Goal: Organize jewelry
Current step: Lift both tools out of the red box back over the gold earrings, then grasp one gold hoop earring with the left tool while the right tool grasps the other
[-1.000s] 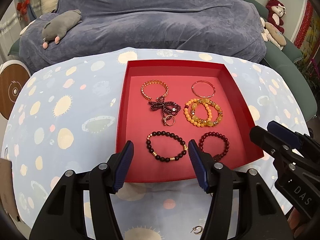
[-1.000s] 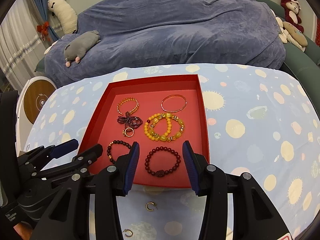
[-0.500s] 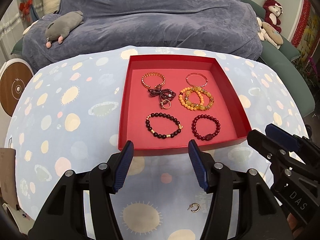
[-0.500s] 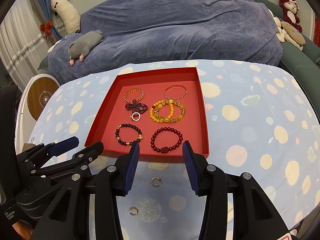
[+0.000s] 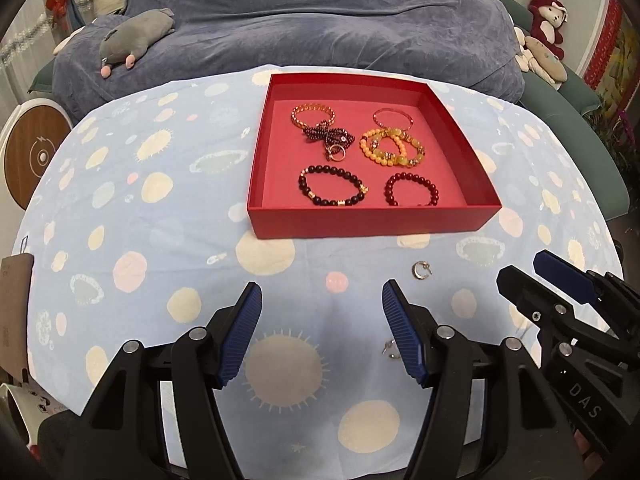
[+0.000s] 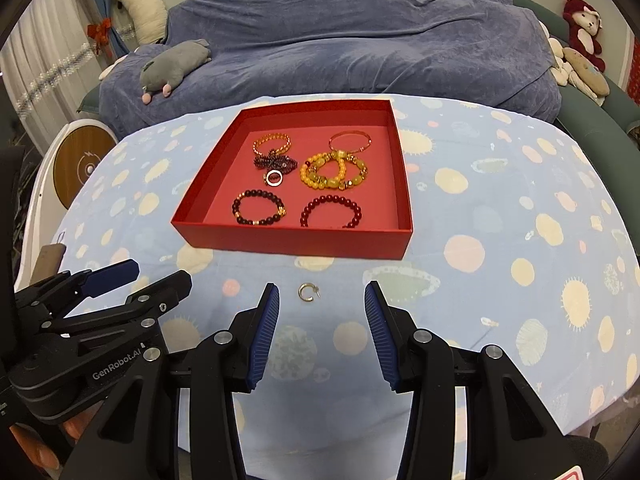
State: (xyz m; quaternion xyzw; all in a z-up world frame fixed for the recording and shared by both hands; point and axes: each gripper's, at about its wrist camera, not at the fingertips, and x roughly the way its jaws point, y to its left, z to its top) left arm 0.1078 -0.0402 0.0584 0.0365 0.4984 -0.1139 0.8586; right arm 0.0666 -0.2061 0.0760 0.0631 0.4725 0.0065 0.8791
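Note:
A red tray [image 5: 372, 222] [image 6: 296, 246] on the table holds several bracelets, among them a dark bead one [image 5: 332, 190], a red bead one [image 5: 412, 188] and yellow bead ones [image 5: 392, 148]. A small gold hoop earring [image 5: 421, 271] [image 6: 308, 292] lies on the cloth in front of the tray. A second small earring [image 5: 390, 350] lies beside the left gripper's right finger. My left gripper [image 5: 322, 328] is open and empty. My right gripper [image 6: 322, 322] is open and empty, just short of the hoop earring.
The table has a light blue cloth with pale spots [image 5: 140, 200]. Behind it stands a sofa under a blue cover [image 5: 320, 20] with a grey plush toy [image 5: 136, 36]. A round white and wood device [image 5: 36, 156] stands at the left.
Both grippers have drawn back from the tray toward the table's front edge. The earrings on the cloth now show ahead of the fingers. Both grippers stay open.

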